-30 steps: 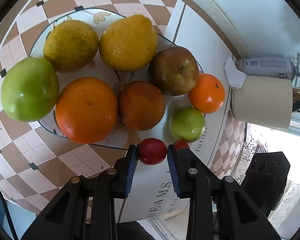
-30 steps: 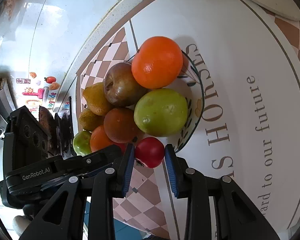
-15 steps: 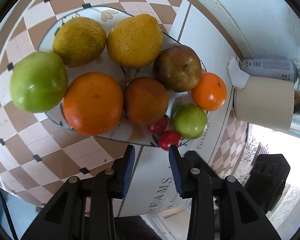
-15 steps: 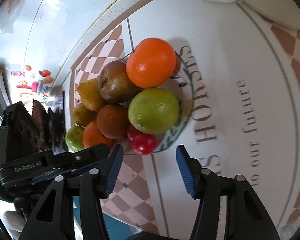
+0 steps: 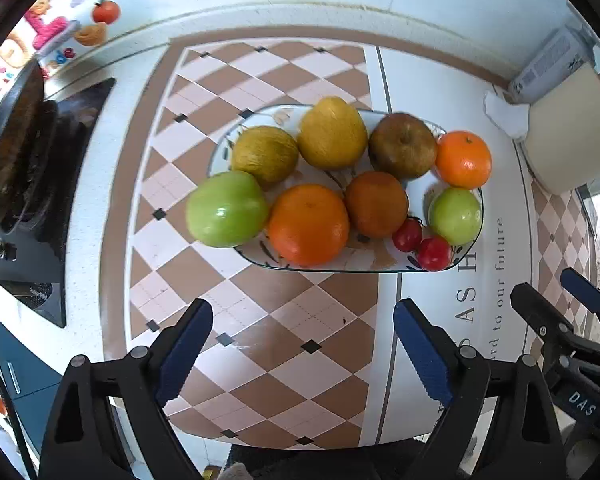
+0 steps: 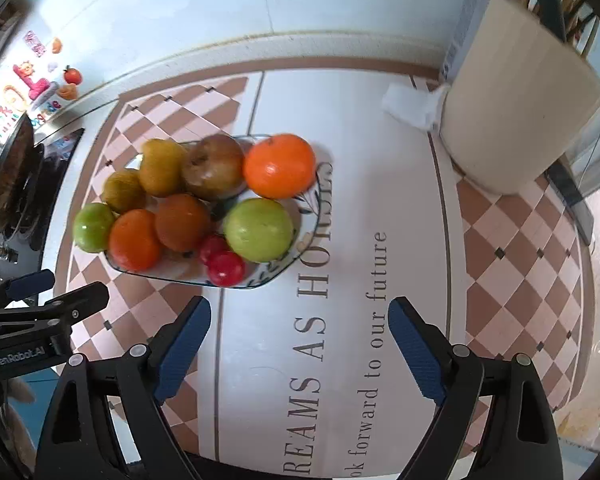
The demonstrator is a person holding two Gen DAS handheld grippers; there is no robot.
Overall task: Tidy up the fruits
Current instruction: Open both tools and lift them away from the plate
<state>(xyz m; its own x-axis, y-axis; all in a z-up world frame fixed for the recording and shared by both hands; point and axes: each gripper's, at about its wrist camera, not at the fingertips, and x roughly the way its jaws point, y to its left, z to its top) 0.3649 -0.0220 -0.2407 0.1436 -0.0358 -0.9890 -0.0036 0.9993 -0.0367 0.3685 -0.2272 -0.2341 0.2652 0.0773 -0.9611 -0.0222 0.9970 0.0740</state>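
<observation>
A glass plate [image 5: 384, 266] [image 6: 296, 264] on the counter holds several fruits: two yellow pears, a brown apple [image 5: 402, 145], three oranges, two green apples [image 5: 226, 209] [image 6: 259, 229] and two small red fruits [image 5: 433, 253] [image 6: 226, 268] at its near right corner. My left gripper [image 5: 303, 344] is open and empty, well back from the plate over the checkered mat. My right gripper [image 6: 299, 344] is open and empty, back from the plate over the lettered mat. Each gripper shows at the edge of the other's view.
A cream cylindrical container [image 5: 568, 136] [image 6: 516, 120] stands at the right with a white paper scrap [image 6: 410, 106] beside it. A black stove with a pan [image 5: 16, 160] sits at the left. The wall runs behind the counter.
Both grippers let go of the small red fruits onto the plate, opened wide and pulled back and up from the plate.
</observation>
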